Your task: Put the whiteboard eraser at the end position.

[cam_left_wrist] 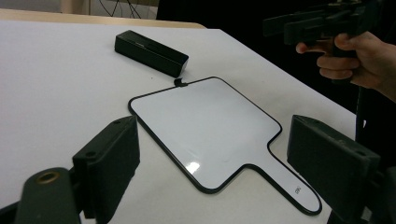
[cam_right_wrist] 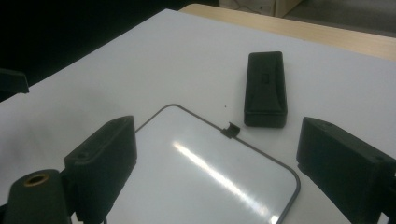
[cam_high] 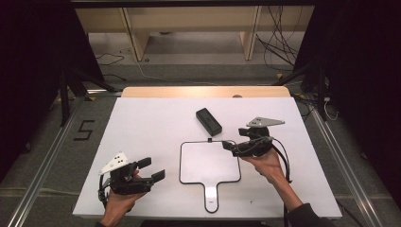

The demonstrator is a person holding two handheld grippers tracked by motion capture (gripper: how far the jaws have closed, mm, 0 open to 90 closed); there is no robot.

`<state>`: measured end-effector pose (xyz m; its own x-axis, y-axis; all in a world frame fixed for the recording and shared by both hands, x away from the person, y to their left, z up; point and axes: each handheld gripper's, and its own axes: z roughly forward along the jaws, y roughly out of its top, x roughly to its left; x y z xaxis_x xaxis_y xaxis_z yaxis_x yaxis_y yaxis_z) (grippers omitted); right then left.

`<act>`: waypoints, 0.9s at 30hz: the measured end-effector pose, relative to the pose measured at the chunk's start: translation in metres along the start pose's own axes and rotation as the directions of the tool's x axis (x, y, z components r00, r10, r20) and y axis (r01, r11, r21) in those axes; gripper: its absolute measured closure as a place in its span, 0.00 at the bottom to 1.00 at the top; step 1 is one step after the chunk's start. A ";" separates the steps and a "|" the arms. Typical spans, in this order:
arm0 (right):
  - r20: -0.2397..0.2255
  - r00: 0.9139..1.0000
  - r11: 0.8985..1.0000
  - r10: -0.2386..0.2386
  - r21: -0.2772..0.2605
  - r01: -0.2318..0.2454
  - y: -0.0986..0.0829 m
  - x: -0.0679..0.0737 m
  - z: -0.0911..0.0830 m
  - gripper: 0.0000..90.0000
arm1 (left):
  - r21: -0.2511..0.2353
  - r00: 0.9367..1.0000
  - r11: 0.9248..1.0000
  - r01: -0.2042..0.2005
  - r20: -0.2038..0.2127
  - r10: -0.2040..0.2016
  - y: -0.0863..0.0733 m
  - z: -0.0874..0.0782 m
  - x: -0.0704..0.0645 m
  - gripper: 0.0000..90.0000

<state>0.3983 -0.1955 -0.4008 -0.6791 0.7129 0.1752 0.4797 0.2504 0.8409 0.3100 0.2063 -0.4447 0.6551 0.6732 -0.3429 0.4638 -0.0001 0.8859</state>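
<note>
Beside whiteboard (cam_high: 209, 162), left gripper (cam_high: 152, 169), right gripper (cam_high: 229, 145), both agape

Bare table (cam_high: 142, 127) lies left of the whiteboard paddle (cam_high: 209, 163); black eraser (cam_high: 208, 121) sits just beyond it.

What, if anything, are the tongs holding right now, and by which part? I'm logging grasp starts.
Nothing is held. The left tongs and right tongs are both open and empty; the handheld whiteboard and black eraser lie untouched on the table.
</note>
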 end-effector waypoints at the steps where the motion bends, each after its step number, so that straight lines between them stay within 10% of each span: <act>1: -0.003 1.000 1.000 0.004 -0.007 -0.004 -0.003 0.000 -0.003 0.15 | 0.000 1.000 1.000 0.001 0.000 -0.001 0.000 0.000 0.000 0.18; 27: -0.002 1.000 0.994 0.006 -0.111 -0.006 -0.079 0.016 -0.053 0.16 | 0.031 1.000 0.999 -0.008 0.014 0.008 -0.001 0.004 0.000 0.18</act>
<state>0.3202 -0.2389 -0.4377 -0.6774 0.7129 0.1814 0.4193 0.1715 0.8915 0.3121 0.2031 -0.4472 0.6667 0.6631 -0.3403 0.4767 -0.0283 0.8786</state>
